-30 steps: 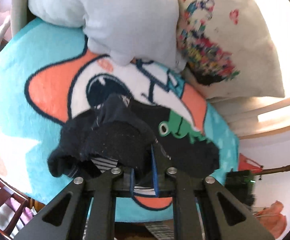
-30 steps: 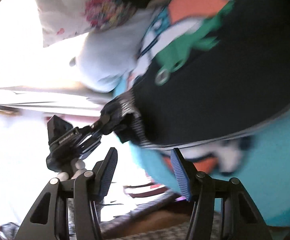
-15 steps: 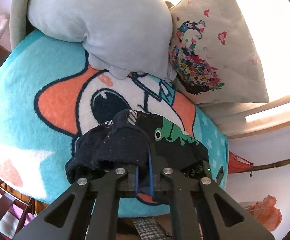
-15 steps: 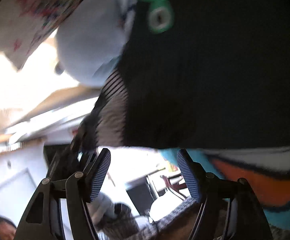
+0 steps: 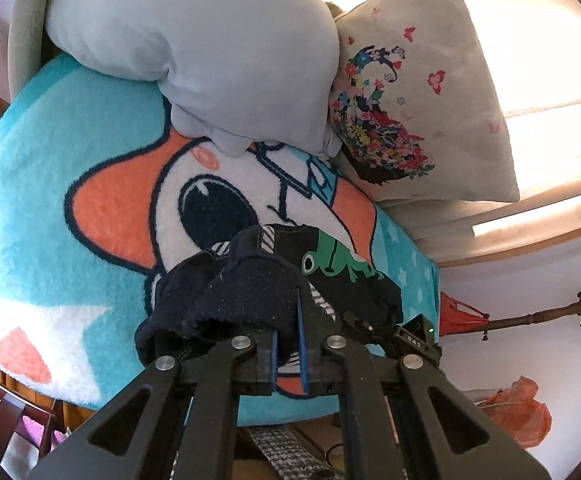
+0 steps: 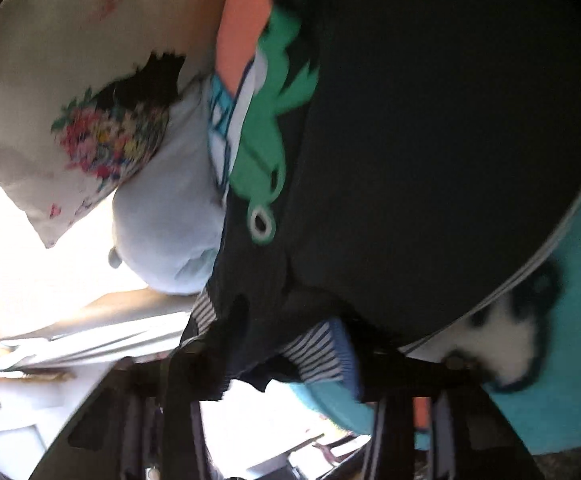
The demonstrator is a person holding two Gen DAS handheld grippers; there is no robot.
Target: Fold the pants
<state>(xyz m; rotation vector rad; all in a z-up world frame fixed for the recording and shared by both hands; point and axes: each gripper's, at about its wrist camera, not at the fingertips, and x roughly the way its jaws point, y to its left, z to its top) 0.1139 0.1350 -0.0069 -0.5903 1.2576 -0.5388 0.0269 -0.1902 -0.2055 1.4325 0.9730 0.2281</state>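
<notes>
Small dark navy pants point(image 5: 250, 292) with a green frog print point(image 5: 332, 258) and striped cuffs lie bunched on a teal, orange and white cartoon blanket point(image 5: 70, 184). My left gripper point(image 5: 288, 344) is shut on a fold of the pants and holds it up. In the right wrist view the pants point(image 6: 430, 140) fill the frame, frog print point(image 6: 274, 120) at the left. My right gripper point(image 6: 286, 364) is right at the striped hem point(image 6: 322, 352); the cloth and blur hide its fingertips, so I cannot tell how its jaws stand.
A light blue pillow point(image 5: 194, 48) and a white floral cushion point(image 5: 418, 96) lie at the blanket's far side. The right gripper's body point(image 5: 410, 336) shows beside the pants. A wooden chair point(image 5: 6, 412) stands below left, a coat stand point(image 5: 550, 312) at the right.
My left gripper has stayed shut on the pants and lifted back slightly. My right gripper, open a second ago, has moved in onto the striped hem, which now covers its fingers.
</notes>
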